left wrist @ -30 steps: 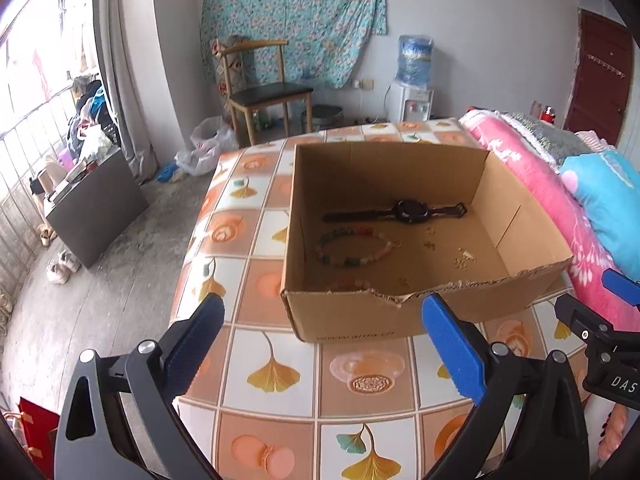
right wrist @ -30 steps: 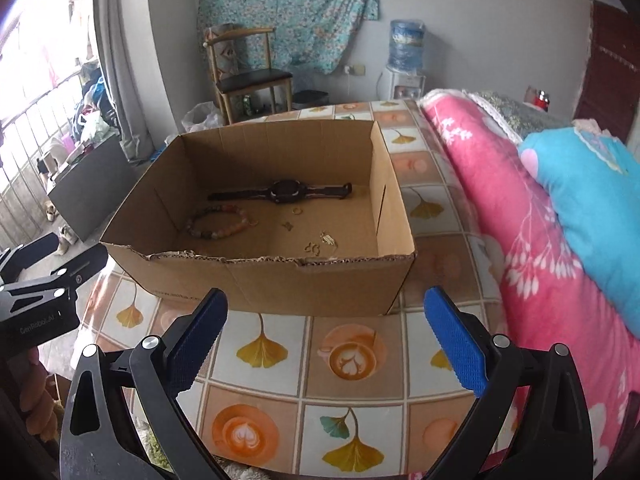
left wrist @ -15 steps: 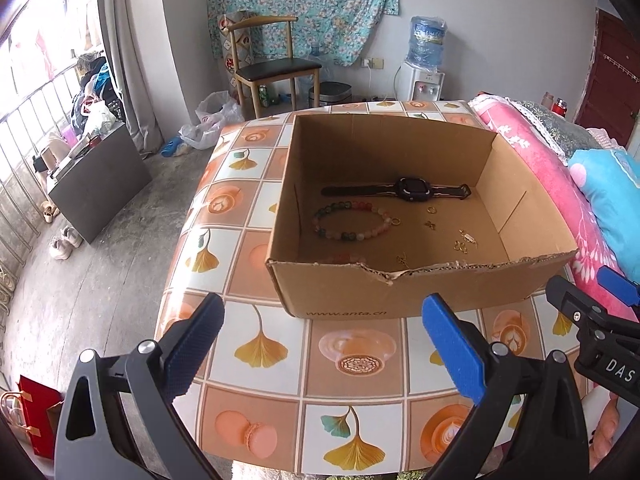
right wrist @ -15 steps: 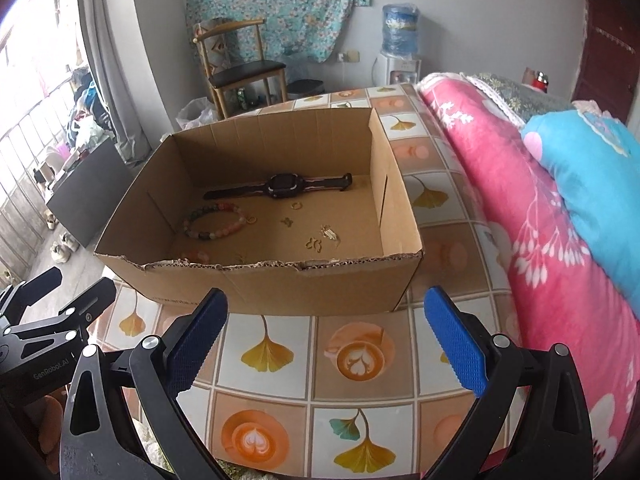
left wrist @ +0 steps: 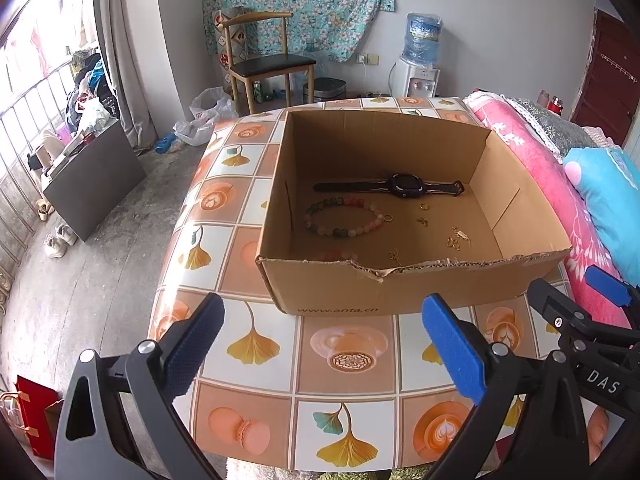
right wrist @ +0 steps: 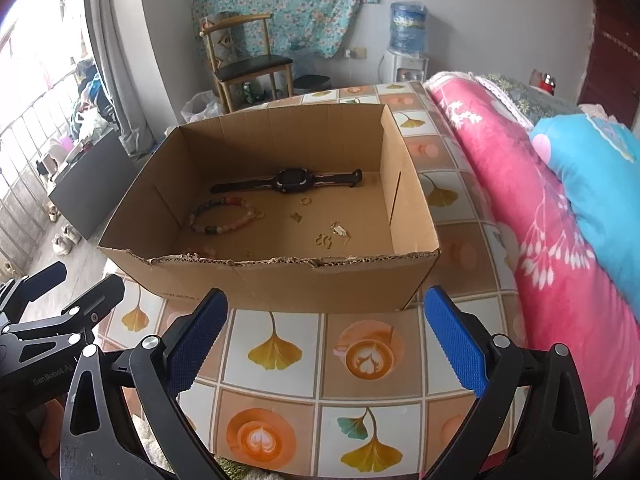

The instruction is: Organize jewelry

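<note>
Ahead of both tools, jewelry sits inside box (left wrist: 400, 284) on table (left wrist: 348, 360): watch (left wrist: 404, 186), bracelet (left wrist: 344, 218). Left tool (left wrist: 320, 344) and right tool (right wrist: 326, 332) gape wide, empty.

Pale grey wall (left wrist: 500, 8) at the back, hung with a teal floral cloth (left wrist: 300, 4). Below the cloth, a wooden chair (left wrist: 266, 64) with a dark seat; right of the chair, a water dispenser (left wrist: 418, 64) with a blue bottle. Left of the chair, a grey curtain (left wrist: 120, 52) and bright railed window (left wrist: 36, 92). Bare concrete floor (left wrist: 80, 300). Far right of the chair, a dark red door (left wrist: 612, 76) and pink bedding (right wrist: 532, 208).
</note>
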The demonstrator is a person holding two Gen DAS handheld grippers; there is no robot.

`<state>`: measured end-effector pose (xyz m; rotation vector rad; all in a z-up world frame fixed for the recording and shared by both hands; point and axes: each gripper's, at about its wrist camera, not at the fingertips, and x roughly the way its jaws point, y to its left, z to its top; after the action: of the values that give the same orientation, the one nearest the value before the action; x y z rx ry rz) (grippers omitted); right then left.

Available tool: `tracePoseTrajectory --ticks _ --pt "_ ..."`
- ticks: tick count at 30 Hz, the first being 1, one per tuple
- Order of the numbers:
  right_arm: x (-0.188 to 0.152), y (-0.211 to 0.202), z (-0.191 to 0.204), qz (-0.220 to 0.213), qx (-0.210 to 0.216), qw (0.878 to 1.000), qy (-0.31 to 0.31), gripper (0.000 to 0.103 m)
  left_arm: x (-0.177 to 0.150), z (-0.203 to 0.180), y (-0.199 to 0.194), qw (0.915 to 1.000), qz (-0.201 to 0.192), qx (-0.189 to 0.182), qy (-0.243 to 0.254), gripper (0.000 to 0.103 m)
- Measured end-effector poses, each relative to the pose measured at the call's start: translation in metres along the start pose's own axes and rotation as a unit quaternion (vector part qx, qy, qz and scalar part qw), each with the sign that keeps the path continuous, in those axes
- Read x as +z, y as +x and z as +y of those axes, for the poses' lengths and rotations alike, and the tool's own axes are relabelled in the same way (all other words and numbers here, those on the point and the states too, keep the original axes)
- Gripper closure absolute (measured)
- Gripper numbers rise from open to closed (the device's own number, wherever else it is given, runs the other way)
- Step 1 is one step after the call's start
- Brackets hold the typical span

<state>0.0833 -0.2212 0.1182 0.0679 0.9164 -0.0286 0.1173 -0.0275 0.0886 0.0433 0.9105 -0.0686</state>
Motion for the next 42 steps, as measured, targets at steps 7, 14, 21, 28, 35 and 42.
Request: tracePoseTrajectory --ticks 7,14,21,28,35,42 --pt "0.0002 -0.0005 0.0011 0.001 -0.002 1.0 0.0 0.008 0.002 0.0026 0.0 1.0 -0.002 -0.001 -0.004 0.006" --pt "0.0004 -0.0012 0.0018 0.002 -0.001 1.0 0.0 0.008 0.0017 0.0031 0.0011 1.0 0.002 -0.006 -0.007 0.006" --pt "0.0011 -0.0008 0.0008 0.002 0.0 1.0 -0.001 0.008 0.0008 0.0049 0.0032 0.9998 0.009 -0.012 -0.012 0.006" --pt "-0.0023 -0.0005 0.0012 0.006 0.001 1.0 0.008 0.008 0.0002 0.0059 0.0049 0.9998 0.011 -0.008 -0.013 0.006" --pt "-0.0048 -0.0021 0.0014 0.005 -0.001 1.0 0.016 0.008 0.0003 0.0061 0.0054 0.9998 0.011 -0.007 -0.013 0.006" --pt "-0.005 -0.002 0.0016 0.006 0.001 1.0 0.019 0.008 0.0005 0.0064 0.007 0.9999 0.012 -0.004 -0.012 0.006"
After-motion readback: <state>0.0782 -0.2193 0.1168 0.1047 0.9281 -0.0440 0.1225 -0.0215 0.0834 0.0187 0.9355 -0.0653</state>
